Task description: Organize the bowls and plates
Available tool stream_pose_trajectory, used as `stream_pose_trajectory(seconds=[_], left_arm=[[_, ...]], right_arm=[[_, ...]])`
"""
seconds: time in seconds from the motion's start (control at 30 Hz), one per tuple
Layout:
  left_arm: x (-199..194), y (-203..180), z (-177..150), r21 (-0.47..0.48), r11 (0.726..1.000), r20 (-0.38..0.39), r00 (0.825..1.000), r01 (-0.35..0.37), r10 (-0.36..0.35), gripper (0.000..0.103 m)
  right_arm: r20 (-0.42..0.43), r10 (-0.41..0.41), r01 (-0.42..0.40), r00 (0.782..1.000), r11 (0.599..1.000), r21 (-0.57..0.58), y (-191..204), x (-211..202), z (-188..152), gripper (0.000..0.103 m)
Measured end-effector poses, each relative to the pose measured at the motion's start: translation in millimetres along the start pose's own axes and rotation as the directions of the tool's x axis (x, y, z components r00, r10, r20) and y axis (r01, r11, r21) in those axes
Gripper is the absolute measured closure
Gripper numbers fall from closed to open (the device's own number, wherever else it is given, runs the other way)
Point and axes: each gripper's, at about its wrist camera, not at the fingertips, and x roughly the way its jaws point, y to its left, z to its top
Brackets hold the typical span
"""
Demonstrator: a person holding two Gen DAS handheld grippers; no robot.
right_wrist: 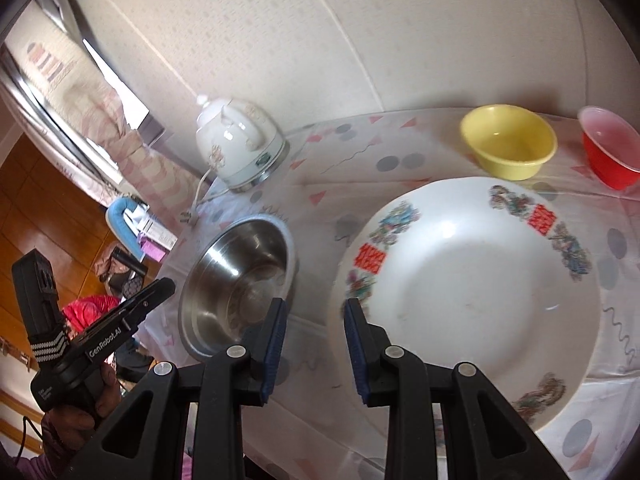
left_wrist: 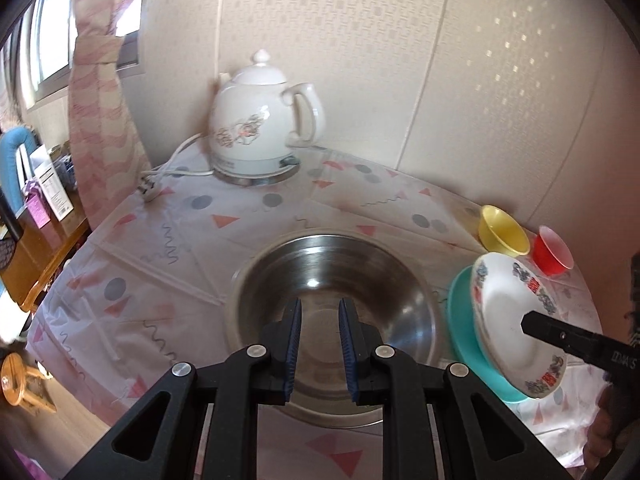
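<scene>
A steel bowl stands on the patterned tablecloth straight below my left gripper. Its blue pads are a little apart with nothing between them. To the right, a white plate with a coloured rim lies over a teal plate. In the right wrist view the white plate fills the right half and hides the teal one. My right gripper hovers at its left rim, open, with only cloth in the gap. The steel bowl and the left gripper show at the left.
A yellow bowl and a red bowl stand by the wall behind the plates. A white kettle with its cord and plug stands at the back corner. The table's edge drops at the left to a wooden floor with a stool.
</scene>
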Motion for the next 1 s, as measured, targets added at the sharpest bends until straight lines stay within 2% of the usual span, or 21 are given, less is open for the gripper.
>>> stream_pose_trajectory(seconds=[0.6,1.0], left_arm=[[19.6,-75.7,9.6,0.143,0.985,-0.051,0.994,0.098,-0.091,0.081],[37.0,-110.9,21.3,0.194,0.971,-0.080,0.989,0.138,-0.125,0.081]], right_arm=[[0.095,-0.091,0.072,0.991,0.980,0.186,-73.3,-38.5,3.3,0.073],[0.115,-0.136,0.097,0.984,0.951,0.294,-109.0,-49.5,8.4,0.073]])
